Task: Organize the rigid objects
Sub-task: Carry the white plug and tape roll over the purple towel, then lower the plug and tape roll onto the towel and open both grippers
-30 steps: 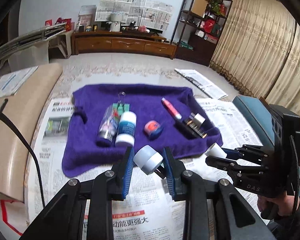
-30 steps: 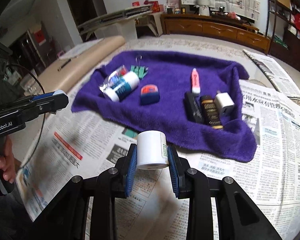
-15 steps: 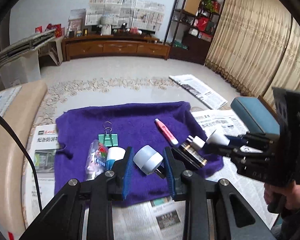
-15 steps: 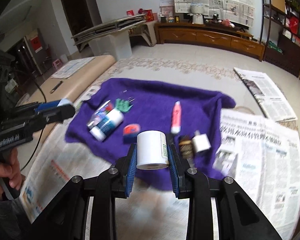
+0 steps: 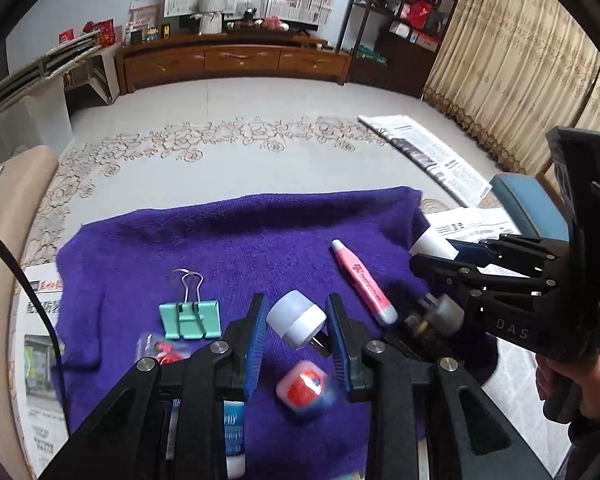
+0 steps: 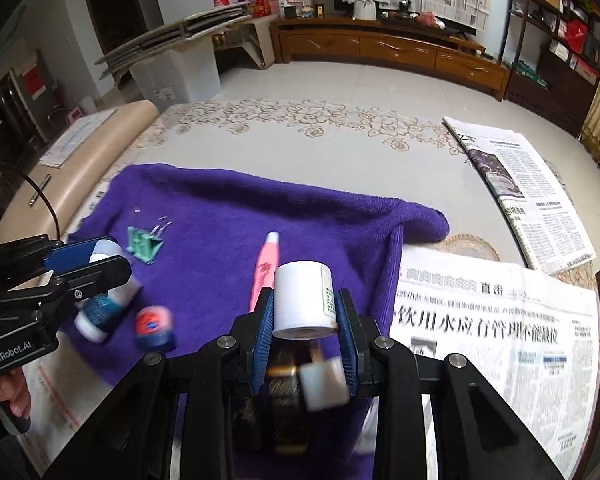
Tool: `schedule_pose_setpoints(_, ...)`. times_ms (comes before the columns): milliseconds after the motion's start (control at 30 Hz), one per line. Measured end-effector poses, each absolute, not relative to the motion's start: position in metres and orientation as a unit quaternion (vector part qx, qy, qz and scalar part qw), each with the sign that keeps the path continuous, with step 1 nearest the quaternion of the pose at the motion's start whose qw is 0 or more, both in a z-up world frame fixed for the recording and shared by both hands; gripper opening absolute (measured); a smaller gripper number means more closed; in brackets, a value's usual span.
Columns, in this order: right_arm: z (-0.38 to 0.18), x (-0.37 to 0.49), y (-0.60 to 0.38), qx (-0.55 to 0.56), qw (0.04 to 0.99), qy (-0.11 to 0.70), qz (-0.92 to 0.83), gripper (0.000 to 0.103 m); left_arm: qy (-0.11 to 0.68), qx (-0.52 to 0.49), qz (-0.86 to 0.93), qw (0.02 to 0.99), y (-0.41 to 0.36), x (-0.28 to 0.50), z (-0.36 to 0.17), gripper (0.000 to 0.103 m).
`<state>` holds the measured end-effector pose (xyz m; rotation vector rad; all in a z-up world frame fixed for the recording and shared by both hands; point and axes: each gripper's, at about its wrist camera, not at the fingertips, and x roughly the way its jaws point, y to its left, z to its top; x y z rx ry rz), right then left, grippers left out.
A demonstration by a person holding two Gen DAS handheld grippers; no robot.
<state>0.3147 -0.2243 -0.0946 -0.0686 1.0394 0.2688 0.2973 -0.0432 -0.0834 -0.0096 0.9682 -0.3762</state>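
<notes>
My left gripper (image 5: 296, 330) is shut on a small grey round plug (image 5: 296, 322) above the purple towel (image 5: 260, 232). My right gripper (image 6: 304, 322) is shut on a white bottle (image 6: 302, 300) over the towel's right part (image 6: 240, 208). On the towel lie a green binder clip (image 5: 190, 318), a pink pen (image 5: 364, 284), a red and blue round case (image 5: 304, 388), a white bottle with a blue label (image 6: 100, 312) and a white charger (image 6: 324, 384) beside dark oblong items (image 6: 284, 388). Each gripper shows in the other's view, the left gripper (image 6: 100, 260) and the right gripper (image 5: 432, 248).
Newspaper sheets (image 6: 492, 320) lie under and around the towel. A beige padded bench (image 6: 92, 160) runs along the left and a blue stool (image 5: 528, 204) stands at the right. A folded newspaper (image 6: 512, 184) lies on the patterned carpet beyond.
Both grippers have moved forward from the newspaper to above the towel, each still holding its load. The towel's items now lie right under the fingers.
</notes>
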Motion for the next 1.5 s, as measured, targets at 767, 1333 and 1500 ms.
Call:
schedule_pose_setpoints(767,-0.137,0.343,-0.214,-0.074,0.836,0.523,0.150,0.031,0.517,0.020,-0.196,0.833,-0.058,0.326,-0.127,0.028)
schedule_pose_setpoints(1333,-0.128,0.322,-0.225,-0.093,0.832,0.512,0.191,0.042,0.507,0.023,-0.201,0.838,-0.057,0.318,-0.124,0.046)
schedule_pose_setpoints(1500,-0.114,0.310,-0.231,-0.090,0.841,0.499,0.188,0.054,0.493,0.031,-0.193,0.848,-0.058,0.310,-0.114,0.068)
